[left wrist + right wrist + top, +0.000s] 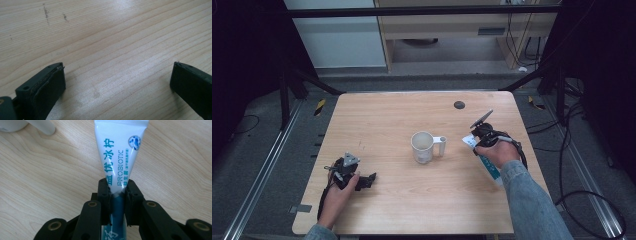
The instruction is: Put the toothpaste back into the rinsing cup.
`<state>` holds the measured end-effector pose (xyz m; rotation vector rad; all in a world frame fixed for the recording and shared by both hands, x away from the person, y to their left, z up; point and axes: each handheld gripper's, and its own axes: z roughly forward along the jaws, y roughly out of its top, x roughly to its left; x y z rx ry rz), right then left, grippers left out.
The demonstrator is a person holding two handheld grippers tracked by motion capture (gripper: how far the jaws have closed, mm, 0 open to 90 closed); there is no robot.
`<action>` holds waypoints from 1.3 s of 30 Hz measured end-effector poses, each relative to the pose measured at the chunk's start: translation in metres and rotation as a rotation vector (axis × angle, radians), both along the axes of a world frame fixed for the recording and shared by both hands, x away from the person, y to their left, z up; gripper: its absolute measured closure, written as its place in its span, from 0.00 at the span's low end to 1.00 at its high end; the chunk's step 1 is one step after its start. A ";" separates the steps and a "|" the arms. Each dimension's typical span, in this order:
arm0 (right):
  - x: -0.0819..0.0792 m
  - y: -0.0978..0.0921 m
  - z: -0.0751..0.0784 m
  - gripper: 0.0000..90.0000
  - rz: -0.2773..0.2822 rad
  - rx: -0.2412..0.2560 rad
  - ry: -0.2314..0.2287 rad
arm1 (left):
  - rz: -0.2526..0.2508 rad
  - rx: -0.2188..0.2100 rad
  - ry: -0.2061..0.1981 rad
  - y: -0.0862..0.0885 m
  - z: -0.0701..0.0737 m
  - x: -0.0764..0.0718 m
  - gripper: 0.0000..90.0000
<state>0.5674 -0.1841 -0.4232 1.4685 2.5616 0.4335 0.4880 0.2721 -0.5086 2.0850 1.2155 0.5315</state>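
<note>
A white and teal toothpaste tube (117, 152) lies on the wooden table (402, 115), right of centre, with its flat crimped end pointing away from the gripper camera. My right gripper (117, 191) is shut on the tube near its middle. In the high view that gripper (479, 146) holds the tube (490, 169) just right of a white mug (423, 146). My left gripper (370, 180) rests low at the table's front left. Its jaws stand wide apart over bare wood, so the left gripper (117, 80) is open with nothing between them.
The mug's handle (440, 145) points right toward the tube, and the mug's base (12, 125) shows at the top left of the right gripper view. A small black grommet (459, 104) sits near the table's far edge. Dark frame bars and cables surround the table.
</note>
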 end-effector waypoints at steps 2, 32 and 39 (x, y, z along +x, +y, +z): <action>-0.001 -0.001 0.004 0.86 0.001 0.007 -0.011 | 0.000 0.000 0.000 0.000 0.000 0.000 0.00; -0.017 0.015 0.050 0.86 0.001 0.187 -0.224 | -0.001 0.002 0.001 0.000 0.000 0.000 0.00; -0.019 0.015 0.055 0.86 0.000 0.192 -0.241 | 0.000 0.001 0.000 0.000 0.000 0.000 0.00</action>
